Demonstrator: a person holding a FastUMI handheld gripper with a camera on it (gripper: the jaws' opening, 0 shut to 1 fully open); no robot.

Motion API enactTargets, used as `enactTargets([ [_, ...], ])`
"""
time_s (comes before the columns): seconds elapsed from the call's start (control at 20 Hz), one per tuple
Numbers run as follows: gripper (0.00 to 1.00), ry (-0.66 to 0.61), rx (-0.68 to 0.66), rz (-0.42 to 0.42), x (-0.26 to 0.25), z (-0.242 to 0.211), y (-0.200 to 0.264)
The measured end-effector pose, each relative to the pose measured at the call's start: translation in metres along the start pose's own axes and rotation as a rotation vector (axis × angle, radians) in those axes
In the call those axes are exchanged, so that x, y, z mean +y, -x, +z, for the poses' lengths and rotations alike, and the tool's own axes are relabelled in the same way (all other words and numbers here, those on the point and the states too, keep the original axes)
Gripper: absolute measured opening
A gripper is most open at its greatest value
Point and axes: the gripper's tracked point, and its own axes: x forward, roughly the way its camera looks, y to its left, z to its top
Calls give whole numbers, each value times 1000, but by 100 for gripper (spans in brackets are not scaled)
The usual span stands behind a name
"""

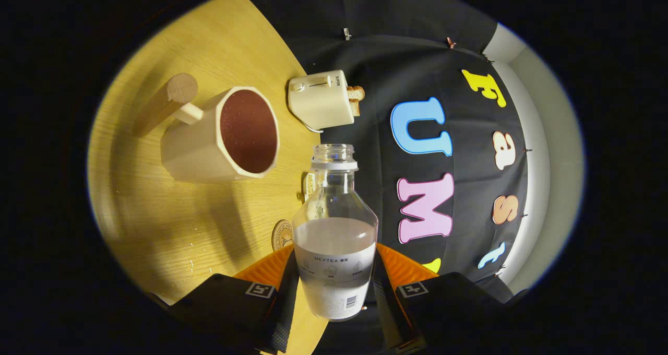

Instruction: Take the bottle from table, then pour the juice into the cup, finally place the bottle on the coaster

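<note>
Uncapped bottle (334,240) between the gripper (334,284) fingers — both clamped on it — cup (222,135) beyond.

Bottle (334,240) between the fingers (284,287) — cup (224,135) beyond, on table (172,229).

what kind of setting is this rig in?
Looks like a staged kitchen or breakfast tabletop in a recording booth: a wooden table carrying a toaster with bread and a cup, black cloth wall behind. The fingers grip an uncapped bottle.
</note>
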Motion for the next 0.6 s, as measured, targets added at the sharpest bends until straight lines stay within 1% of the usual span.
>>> enactTargets([
  [0.2,70,61,9,16,7,-2,-2],
  [0.6,70,166,-2,8,2,1,-5],
])
